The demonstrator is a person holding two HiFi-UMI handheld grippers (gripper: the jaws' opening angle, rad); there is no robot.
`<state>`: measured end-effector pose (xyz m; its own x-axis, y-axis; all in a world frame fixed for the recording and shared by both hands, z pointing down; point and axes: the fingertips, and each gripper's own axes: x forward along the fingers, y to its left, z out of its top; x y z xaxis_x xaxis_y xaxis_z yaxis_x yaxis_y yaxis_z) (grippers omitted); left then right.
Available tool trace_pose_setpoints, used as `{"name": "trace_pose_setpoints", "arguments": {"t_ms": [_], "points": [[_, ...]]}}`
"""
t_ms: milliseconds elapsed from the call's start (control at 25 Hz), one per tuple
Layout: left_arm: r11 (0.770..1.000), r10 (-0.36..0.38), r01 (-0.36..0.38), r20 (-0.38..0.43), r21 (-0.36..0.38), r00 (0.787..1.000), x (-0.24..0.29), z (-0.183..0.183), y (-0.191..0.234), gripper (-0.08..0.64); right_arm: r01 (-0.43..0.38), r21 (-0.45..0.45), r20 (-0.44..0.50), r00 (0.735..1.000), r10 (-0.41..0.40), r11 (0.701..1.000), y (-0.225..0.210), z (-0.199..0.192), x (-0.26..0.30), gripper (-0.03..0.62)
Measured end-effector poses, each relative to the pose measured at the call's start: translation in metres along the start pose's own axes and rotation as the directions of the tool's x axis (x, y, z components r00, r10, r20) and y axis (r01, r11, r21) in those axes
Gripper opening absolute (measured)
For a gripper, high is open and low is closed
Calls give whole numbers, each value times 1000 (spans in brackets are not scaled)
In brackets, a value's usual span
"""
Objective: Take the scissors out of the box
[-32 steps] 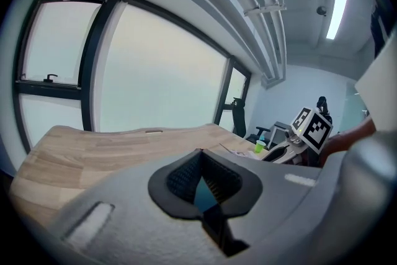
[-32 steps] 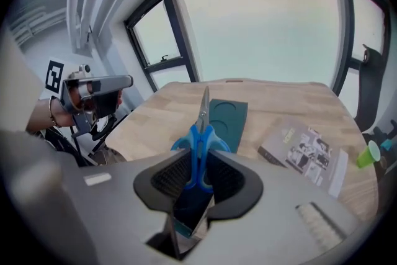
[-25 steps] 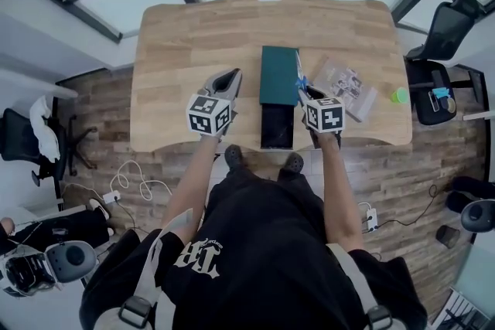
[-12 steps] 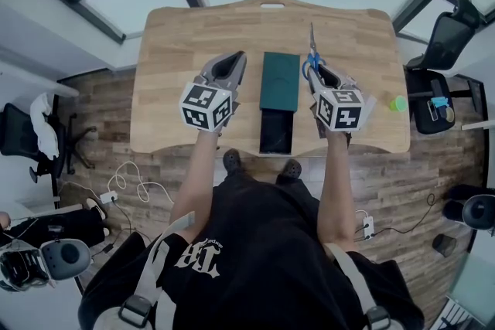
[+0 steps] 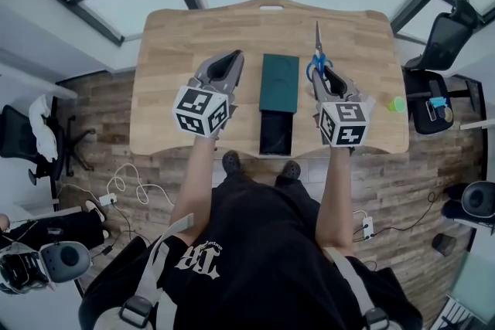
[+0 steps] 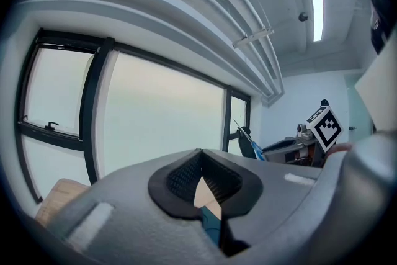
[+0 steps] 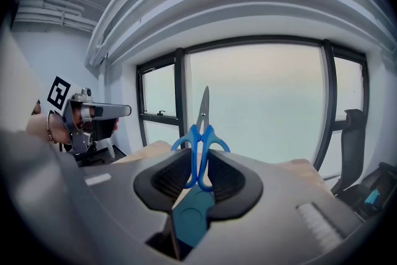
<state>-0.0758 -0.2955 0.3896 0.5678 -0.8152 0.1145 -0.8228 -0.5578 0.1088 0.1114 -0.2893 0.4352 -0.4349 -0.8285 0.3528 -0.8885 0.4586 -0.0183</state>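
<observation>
Gripping the scissors point(image 5: 316, 56), right claw point(image 5: 325, 76) flanks the box point(image 5: 278, 81) — left claw point(image 5: 231, 58) closed, empty.

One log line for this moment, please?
right gripper: shut on blue-handled metal scissors, above wooden table | left gripper: shut, empty | dark green rectangular box: on table

The scissors point(image 5: 317, 56) have bright blue loop handles and slim silver blades closed together into one point. They are clear of the counter point(image 5: 193, 35), above its right half. The jaws of the right gripper point(image 5: 328, 79) are clamped on the handle loops, and the blades point towards the counter's far edge. The box point(image 5: 278, 81) lies at the middle of the counter as two flat oblongs end to end. One is dark green. The other, black part point(image 5: 276, 132) reaches the near edge.
</observation>
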Motion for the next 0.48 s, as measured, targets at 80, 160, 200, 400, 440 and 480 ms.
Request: {"name": "trace_pose_setpoints", "arguments": {"t_ms": [80,160,200,400,440,480], "points": [[1000,-5,5,-1,-1,1000,0,0,-1,0,4,-5,9,1000,-4,1000,1,0,-1,87],[1000,-10,10,-3,-3,1000,-1,-2,-2,0,4,-9,15,1000,-4,1000,2,0,-2,87],[1000,-12,12,-4,-4,1000,-1,-3,-3,0,4,-10,17,1000,-4,1000,3,0,-2,87],[1000,-22,22,-8,-8,1000,-1,-6,-6,0,2,-11,10,1000,-2,1000,5,-6,-3,87],[1000,-24,24,-10,-10,1000,-1,-7,-7,0,1,-11,6,1000,-1,1000,6,-7,-3,87],[1000,-26,26,-13,-12,1000,-2,-8,-8,0,0,-10,2,1000,0,1000,6,-9,-3,87]]}}
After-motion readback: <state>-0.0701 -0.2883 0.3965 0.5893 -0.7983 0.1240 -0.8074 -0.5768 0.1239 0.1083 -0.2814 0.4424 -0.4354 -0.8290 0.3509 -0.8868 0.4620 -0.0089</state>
